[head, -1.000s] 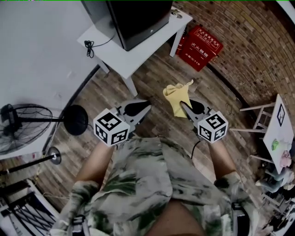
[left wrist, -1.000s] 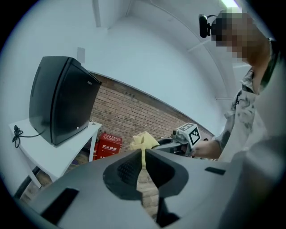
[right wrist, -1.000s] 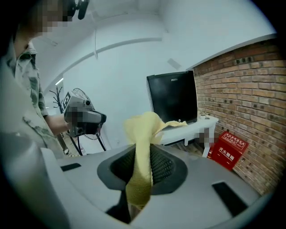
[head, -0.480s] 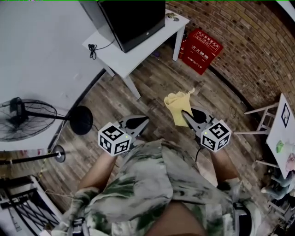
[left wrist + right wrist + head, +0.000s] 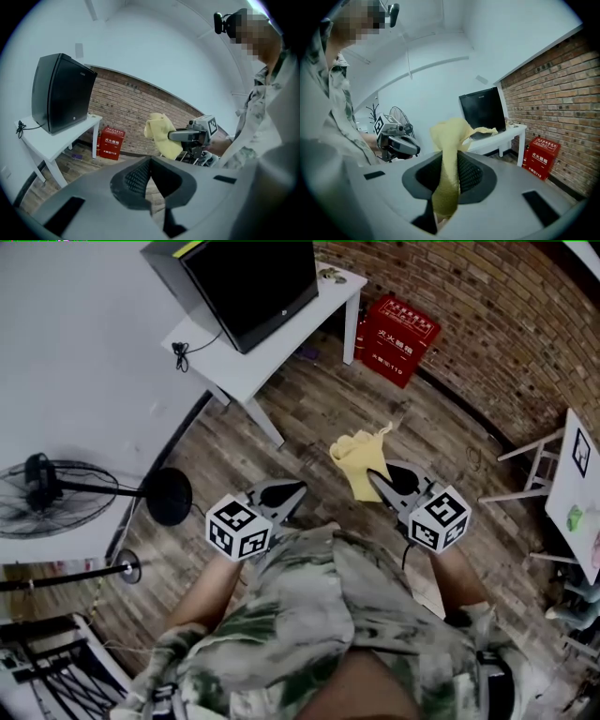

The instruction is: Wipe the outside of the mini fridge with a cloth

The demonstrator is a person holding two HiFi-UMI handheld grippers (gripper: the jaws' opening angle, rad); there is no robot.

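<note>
Yellow cloth (image 5: 359,456) up front, soft and crumpled, pinched in the right gripper (image 5: 373,475); that gripper's jaws are clamped on it, a bunch standing up above the ribbed pads and a tail hanging down between them; it's held in the air over the wooden plank floor (image 5: 309,413), well apart from the mini fridge (image 5: 246,282); the fridge is a black, smooth-sided box sitting on a white tabletop (image 5: 281,343) by the pale wall; a thin black cable (image 5: 180,345) lies coiled at the tabletop's left corner, just beside the fridge; a stretch of floor lies between the grippers and the table's white legs; the left gripper (image 5: 298,491) is beside the right one, its jaws brought together at the tips with nothing between them; further out, a red box (image 5: 401,327) with white print stands beside the table against the brick wall (image 5: 487,324); a fan (image 5: 52,507) with a wire cage stands at the left; white-legged furniture (image 5: 525,474) at the right edge.
</note>
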